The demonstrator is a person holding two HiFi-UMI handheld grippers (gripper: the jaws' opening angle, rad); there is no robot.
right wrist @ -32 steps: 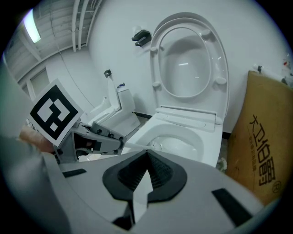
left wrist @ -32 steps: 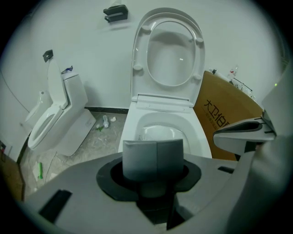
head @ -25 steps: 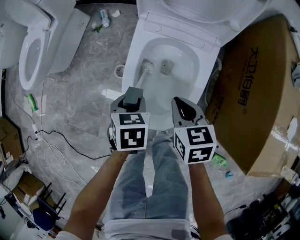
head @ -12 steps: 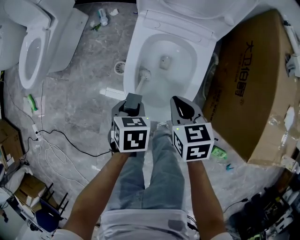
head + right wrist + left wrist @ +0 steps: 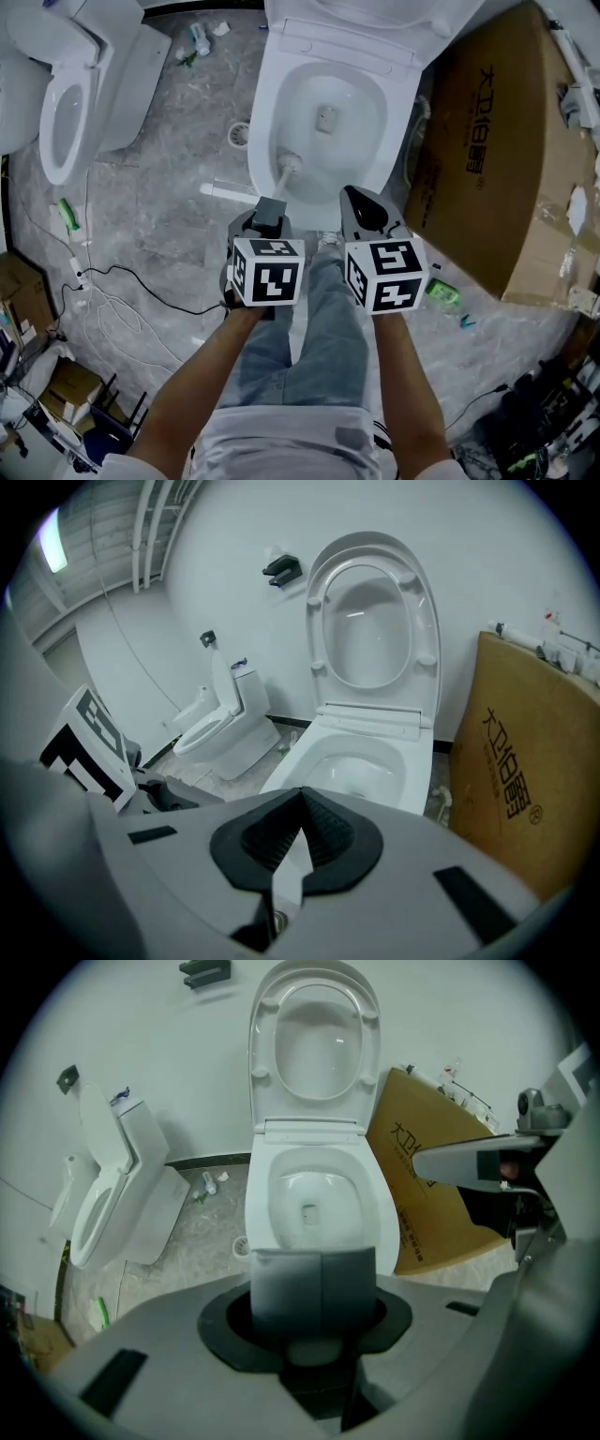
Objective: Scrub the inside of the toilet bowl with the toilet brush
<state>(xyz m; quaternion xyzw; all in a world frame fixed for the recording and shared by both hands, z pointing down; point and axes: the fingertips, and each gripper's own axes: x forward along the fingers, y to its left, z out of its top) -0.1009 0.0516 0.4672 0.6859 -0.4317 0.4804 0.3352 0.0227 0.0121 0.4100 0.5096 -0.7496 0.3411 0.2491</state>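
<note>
Gripping the grey end of the toilet brush [image 5: 284, 174], the left claw [image 5: 269, 210] is shut on it. In the left gripper view this grey block [image 5: 314, 1279] fills the space between the jaws. The right claw [image 5: 367, 212] holds nothing; its black pads [image 5: 323, 822] are pressed together at the tips.

The long axis of the brush runs from the left claw away from the person and a little to the right. Its white shaft slopes down, and its head points into the toilet bowl [image 5: 265, 112]. The head lies against the inner wall at the near-left edge of the bowl, just under the rim.

The bowl stands on a grey marbled floor [image 5: 159, 216]. A second toilet [image 5: 70, 103] stands near the far-left corner of the floor. A large cardboard box [image 5: 497, 159] leans just beside the right side of the bowl. A round drain [image 5: 239, 134] is in the floor just left of the bowl. Thin cables [image 5: 122, 291] lie across the left part of the floor. The person's legs [image 5: 309, 356] are under both claws.

The head view shows the shaft and head of the brush, which the grey block hides in the left gripper view. Both gripper views show the raised seat and lid [image 5: 314, 1040] against a white wall [image 5: 234, 536]. The head view cuts these off.
</note>
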